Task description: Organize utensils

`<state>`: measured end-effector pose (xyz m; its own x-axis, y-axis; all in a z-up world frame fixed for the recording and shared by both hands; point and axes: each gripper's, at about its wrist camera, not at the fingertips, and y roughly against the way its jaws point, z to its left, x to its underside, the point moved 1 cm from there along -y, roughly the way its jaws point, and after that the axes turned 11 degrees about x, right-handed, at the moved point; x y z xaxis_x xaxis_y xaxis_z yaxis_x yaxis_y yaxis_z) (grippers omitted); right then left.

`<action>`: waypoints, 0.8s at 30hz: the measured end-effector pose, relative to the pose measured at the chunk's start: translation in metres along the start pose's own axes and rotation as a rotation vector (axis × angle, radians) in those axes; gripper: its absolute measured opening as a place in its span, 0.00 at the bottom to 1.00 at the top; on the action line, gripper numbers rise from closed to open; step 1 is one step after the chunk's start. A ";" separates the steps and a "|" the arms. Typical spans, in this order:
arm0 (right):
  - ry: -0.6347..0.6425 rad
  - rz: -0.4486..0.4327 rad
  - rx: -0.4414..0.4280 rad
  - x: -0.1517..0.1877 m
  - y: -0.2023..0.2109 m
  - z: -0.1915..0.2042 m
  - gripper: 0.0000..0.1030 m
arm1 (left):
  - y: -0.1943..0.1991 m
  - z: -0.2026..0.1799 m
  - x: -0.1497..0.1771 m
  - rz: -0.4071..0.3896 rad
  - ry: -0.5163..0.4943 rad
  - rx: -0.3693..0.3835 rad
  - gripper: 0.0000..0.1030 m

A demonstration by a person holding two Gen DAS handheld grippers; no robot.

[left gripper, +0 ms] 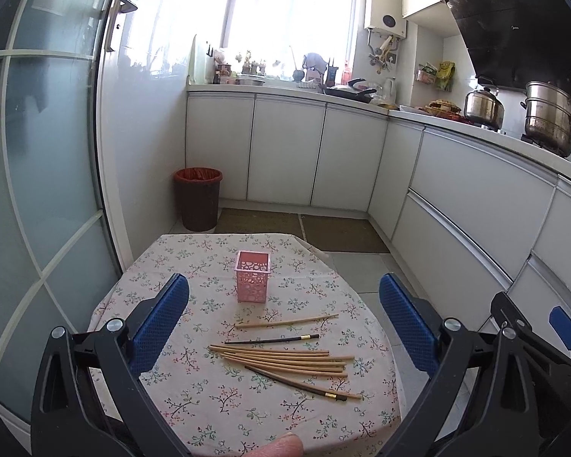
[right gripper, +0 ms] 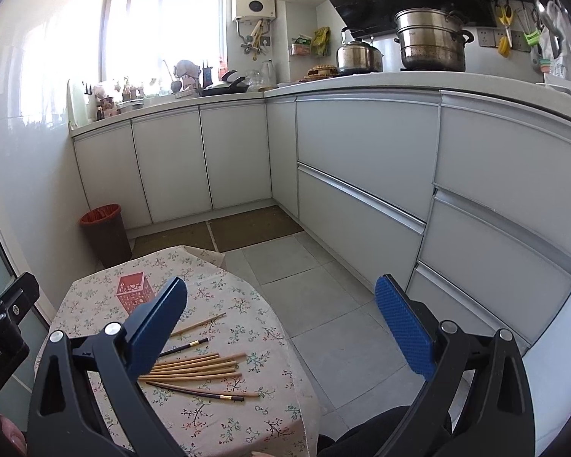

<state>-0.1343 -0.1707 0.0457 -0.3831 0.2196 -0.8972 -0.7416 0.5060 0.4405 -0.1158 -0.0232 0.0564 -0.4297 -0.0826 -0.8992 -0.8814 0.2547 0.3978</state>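
A pink perforated holder [left gripper: 252, 275] stands upright on a small table with a floral cloth [left gripper: 194, 400]. In front of it lie several chopsticks: a bundle of bamboo ones [left gripper: 285, 360], one single bamboo stick [left gripper: 287, 320] and two dark ones with gold bands [left gripper: 272, 340] [left gripper: 297, 384]. My left gripper [left gripper: 285, 323] hovers open above them, holding nothing. My right gripper [right gripper: 281, 327] is open too, off the table's right edge over the floor; its left finger [right gripper: 156, 323] overlaps the chopsticks [right gripper: 198, 371] and the holder [right gripper: 133, 291] in its view.
White kitchen cabinets [left gripper: 285, 152] run along the back and right. A brown bin with a red liner [left gripper: 198, 198] stands behind the table. A glass door [left gripper: 38, 152] is on the left. Grey tiled floor [right gripper: 323, 304] lies to the right. A fingertip [left gripper: 281, 447] shows at the bottom.
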 end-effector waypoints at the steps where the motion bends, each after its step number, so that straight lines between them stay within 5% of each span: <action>1: -0.001 0.001 -0.001 -0.001 0.000 0.000 0.94 | 0.000 -0.001 0.000 0.000 -0.003 0.000 0.93; 24: -0.002 0.006 -0.011 -0.001 0.000 0.001 0.94 | 0.000 -0.001 0.001 0.004 0.000 -0.004 0.93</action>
<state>-0.1333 -0.1697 0.0464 -0.3870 0.2241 -0.8944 -0.7454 0.4950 0.4465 -0.1162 -0.0247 0.0557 -0.4328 -0.0815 -0.8978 -0.8806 0.2515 0.4017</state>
